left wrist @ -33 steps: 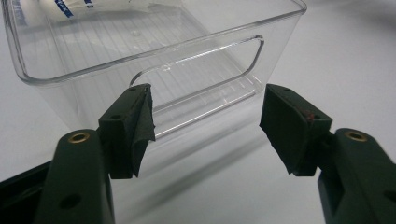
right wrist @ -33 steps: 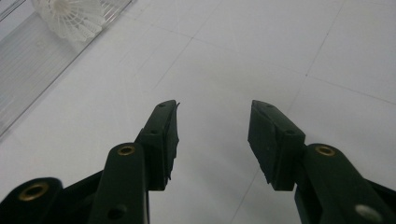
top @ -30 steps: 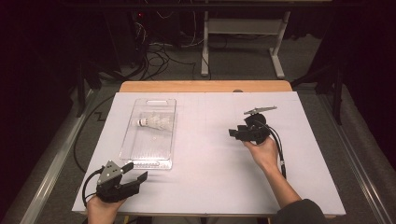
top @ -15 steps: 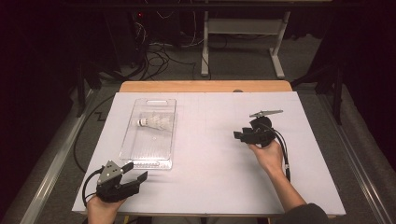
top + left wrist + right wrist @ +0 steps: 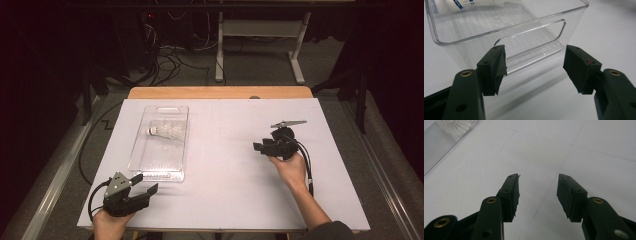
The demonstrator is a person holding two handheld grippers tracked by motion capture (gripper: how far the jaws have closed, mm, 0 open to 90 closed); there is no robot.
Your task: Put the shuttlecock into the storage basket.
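Note:
A clear plastic bin (image 5: pixel 161 145) lies on the white table at the left, with a white shuttlecock (image 5: pixel 165 131) in its far half. My left gripper (image 5: pixel 145 187) rests near the table's front left corner, just short of the bin's near end, jaws open and empty. In the left gripper view the bin's handle cut-out (image 5: pixel 531 35) stands right ahead of the open gripper (image 5: pixel 535 66). My right gripper (image 5: pixel 259 146) hovers over the right half of the table, pointing left, open with nothing between its fingers (image 5: pixel 537 195). The shuttlecock (image 5: pixel 454 125) shows at the top left of the right gripper view.
The white sheet (image 5: pixel 225 200) covers the table, with a strip of wooden edge (image 5: pixel 220 92) at the back. Behind the table are a desk frame (image 5: pixel 260 35) and cables (image 5: pixel 170 55) on the floor. A rail (image 5: pixel 55 175) runs along the left side.
The right gripper has shifted slightly to the right and toward the near edge. The left gripper, bin and shuttlecock have kept still.

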